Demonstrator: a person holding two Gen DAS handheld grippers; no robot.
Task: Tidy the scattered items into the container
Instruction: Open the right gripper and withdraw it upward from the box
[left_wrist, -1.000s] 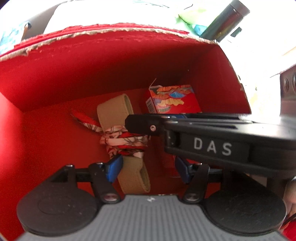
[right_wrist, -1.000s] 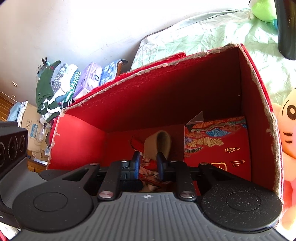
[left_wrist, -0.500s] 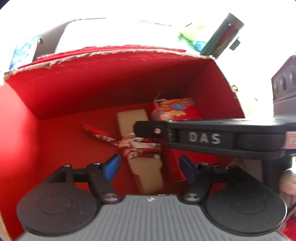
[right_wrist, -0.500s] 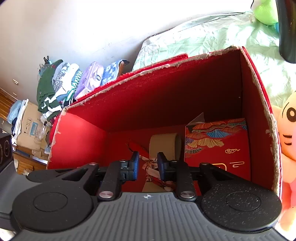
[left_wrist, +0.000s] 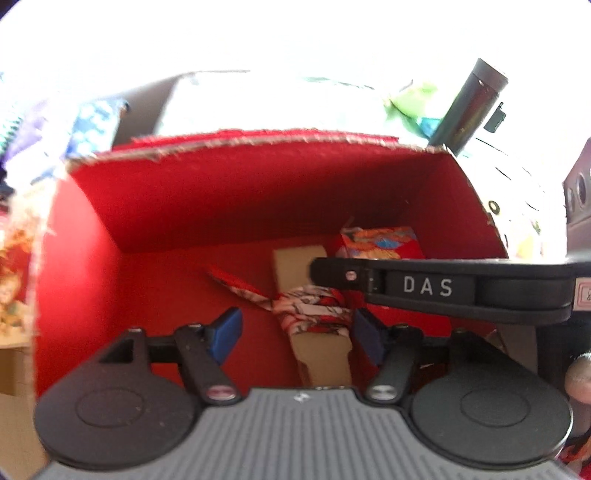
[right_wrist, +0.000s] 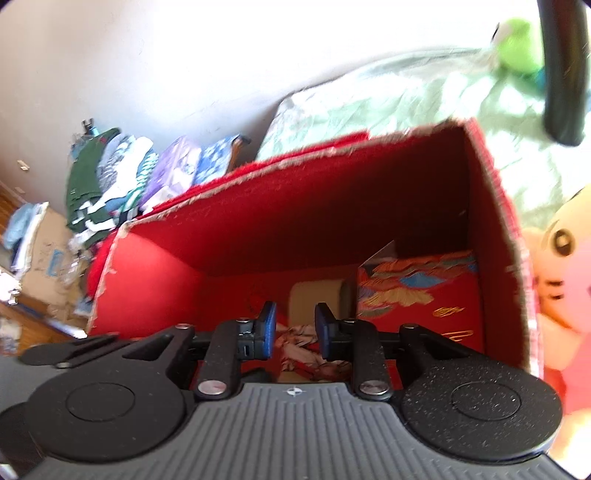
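1. Red cardboard box (left_wrist: 258, 199) holds a beige band tied with a red-and-white patterned ribbon (left_wrist: 314, 310), lying flat on its floor beside a small red patterned carton (left_wrist: 380, 242).
2. Left gripper (left_wrist: 295, 332) has lifted back, jaws spread, nothing between them.
3. Right gripper (right_wrist: 291, 328), a second ago nearly shut over the band, is opening and empty.
4. Judgement: band delivered; both hands free for the pink plush toy (right_wrist: 565, 280) outside.

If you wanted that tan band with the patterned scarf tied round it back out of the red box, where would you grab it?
Probably at the knotted scarf around the middle of the tan band, coming straight down from above. The band lies flat on the floor of the red box, so its edges give little to pinch, while the knot bunches up. The patterned carton crowds one side.
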